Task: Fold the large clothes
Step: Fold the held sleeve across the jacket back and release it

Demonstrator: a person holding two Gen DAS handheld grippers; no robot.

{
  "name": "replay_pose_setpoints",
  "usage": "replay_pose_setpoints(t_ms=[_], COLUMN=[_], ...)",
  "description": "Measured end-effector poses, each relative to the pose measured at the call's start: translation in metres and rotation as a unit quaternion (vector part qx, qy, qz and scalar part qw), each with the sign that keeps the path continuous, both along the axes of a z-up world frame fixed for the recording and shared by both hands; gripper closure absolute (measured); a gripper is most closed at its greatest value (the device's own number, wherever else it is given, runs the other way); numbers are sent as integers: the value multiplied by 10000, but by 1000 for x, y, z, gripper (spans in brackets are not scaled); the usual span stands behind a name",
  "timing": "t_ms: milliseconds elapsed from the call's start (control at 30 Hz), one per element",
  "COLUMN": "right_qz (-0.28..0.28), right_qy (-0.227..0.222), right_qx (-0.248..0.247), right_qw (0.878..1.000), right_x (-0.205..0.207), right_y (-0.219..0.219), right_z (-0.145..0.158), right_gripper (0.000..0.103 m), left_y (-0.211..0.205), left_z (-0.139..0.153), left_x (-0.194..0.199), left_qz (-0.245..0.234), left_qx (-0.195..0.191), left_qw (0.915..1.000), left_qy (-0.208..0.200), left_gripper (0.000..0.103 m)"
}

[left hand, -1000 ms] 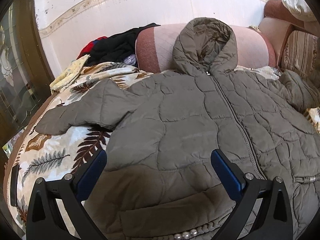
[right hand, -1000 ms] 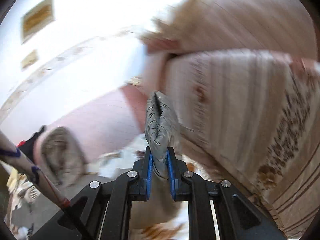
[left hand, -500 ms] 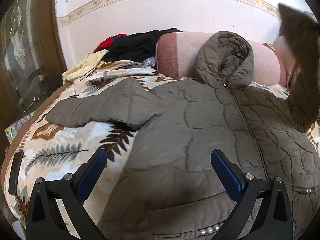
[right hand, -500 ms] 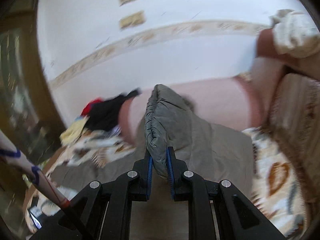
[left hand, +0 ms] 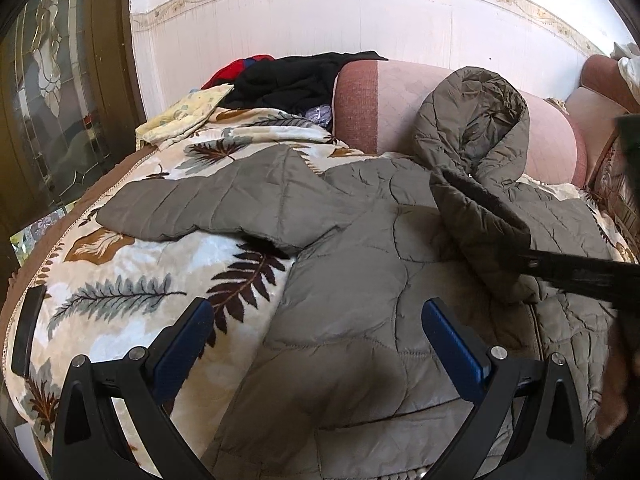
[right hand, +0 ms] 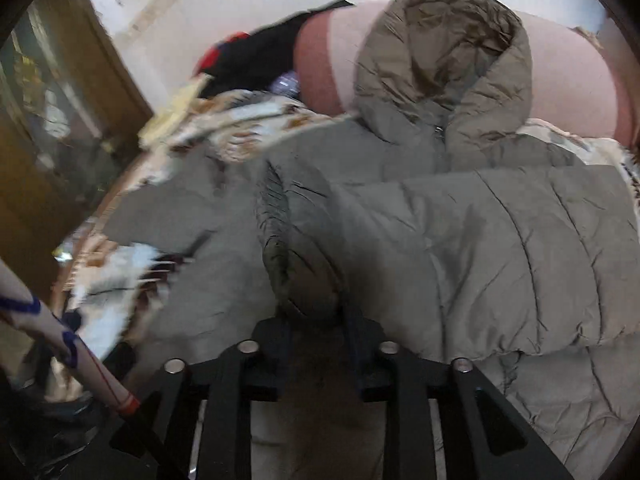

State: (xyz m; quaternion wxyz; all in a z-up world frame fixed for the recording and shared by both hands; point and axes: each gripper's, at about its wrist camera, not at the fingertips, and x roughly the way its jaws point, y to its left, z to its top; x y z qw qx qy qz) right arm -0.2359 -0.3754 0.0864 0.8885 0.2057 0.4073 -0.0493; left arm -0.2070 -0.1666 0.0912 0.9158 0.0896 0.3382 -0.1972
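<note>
Jaw status: quilted jacket [left hand: 360, 280] laid front-up on the leaf-print blanket [left hand: 132, 280], hood against the pink bolster [left hand: 400, 100].

The left gripper [left hand: 318, 342] hangs over the jacket's lower front with its jaws spread wide, nothing between them. The right gripper [right hand: 314, 330] has its jaws opening, with the sleeve cuff [right hand: 300, 248] between the blue pads; the sleeve lies folded across the jacket's chest. Contact of the pads with the cuff cannot be confirmed.
</note>
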Motion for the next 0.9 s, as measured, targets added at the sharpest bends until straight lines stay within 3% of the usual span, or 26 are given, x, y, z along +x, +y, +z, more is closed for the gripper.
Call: replay_pose_setpoints(t_ms=[100, 167, 333, 433, 567, 600, 700, 900], right_qz=[-99, -490, -1761, -2117, -1992, -1879, -1802, -1342], right_qy=[-502, -677, 106, 640, 1191, 1230, 1337, 839], right_qx=[-136, -224, -775, -836, -599, -735, -823, -868], right_qw=[9986, 9963, 9813, 9716, 9709, 9717, 9710, 9836], right_x=[-26, -42, -55, -57, -48, -44, -39, -68], right_y=[-16, -43, -114, -144, -158, -156, -155, -99], right_z=[29, 40, 16, -12, -55, -60, -50, -15], right_gripper=[49, 46, 46, 46, 46, 46, 46, 46], left_y=[-5, -10, -26, -36, -46, -49, -53, -54], left_z=[3, 3, -3, -10, -21, -23, -25, -23], left_x=[4, 8, 17, 23, 29, 29, 27, 17], left_qz=[11, 9, -23, -26, -92, -124, -235, -326], left_qx=[-71, -88, -14, 118, 245, 296, 361, 468], left_qw=[10000, 10000, 9999, 9998, 9992, 9990, 9984, 9982], left_qy=[-10, 21, 103, 162, 314, 325, 359, 199], left_gripper=[0, 0, 0, 0, 0, 0, 0, 0])
